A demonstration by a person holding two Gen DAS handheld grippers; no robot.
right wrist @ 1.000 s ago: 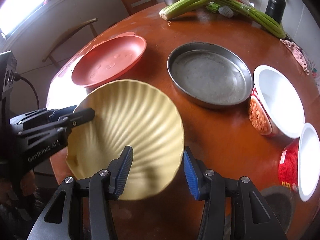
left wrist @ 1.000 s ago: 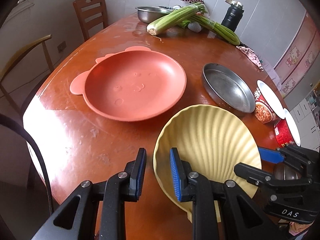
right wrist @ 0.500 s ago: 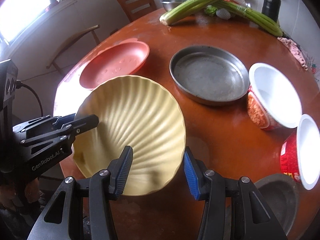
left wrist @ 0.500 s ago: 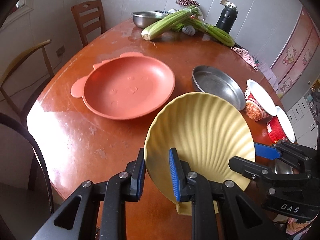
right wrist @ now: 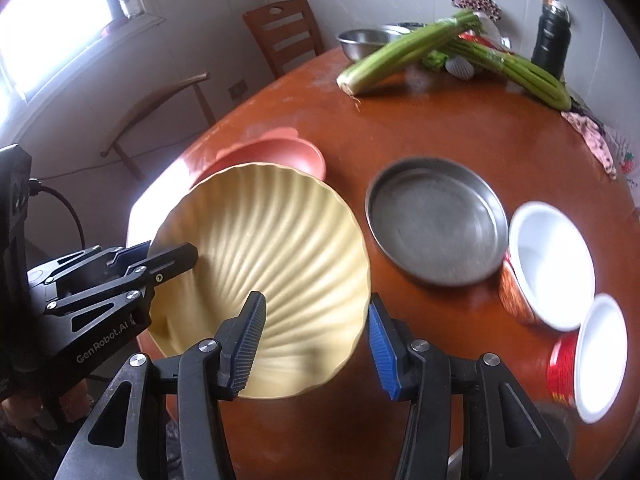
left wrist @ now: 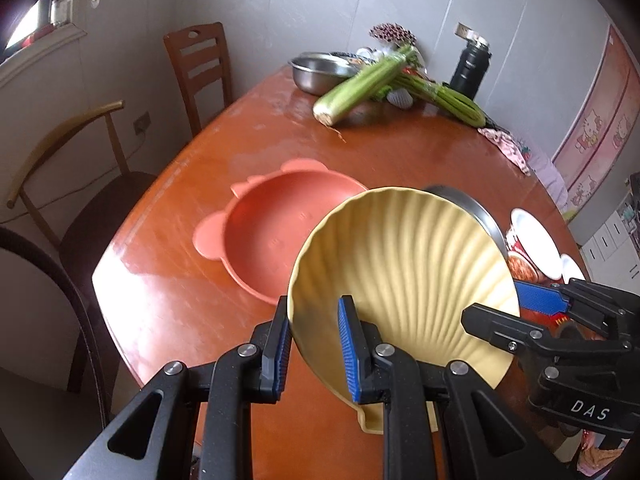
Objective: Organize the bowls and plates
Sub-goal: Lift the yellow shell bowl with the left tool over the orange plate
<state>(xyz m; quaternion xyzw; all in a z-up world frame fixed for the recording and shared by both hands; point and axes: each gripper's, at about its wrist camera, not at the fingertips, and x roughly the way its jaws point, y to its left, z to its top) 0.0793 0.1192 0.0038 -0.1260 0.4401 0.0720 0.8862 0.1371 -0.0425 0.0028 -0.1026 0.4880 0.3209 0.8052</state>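
Higher now, yellow shell plate (left wrist: 404, 264) between "GenRobot.AI" left gripper (left wrist: 311, 354) and "DAS" right gripper (right wrist: 316, 344).

The yellow shell-shaped plate (left wrist: 404, 276), clamped at its rim between the left gripper's jaws, hides the near edge of the pink plate (left wrist: 272, 236) beyond them and most of the steel pan (left wrist: 476, 212). Right of the right gripper's jaws, the red cup (right wrist: 588, 356) and the paper bowl (right wrist: 548, 264) are blurred. A grey dish (right wrist: 556, 432) is cut off by the lower edge.
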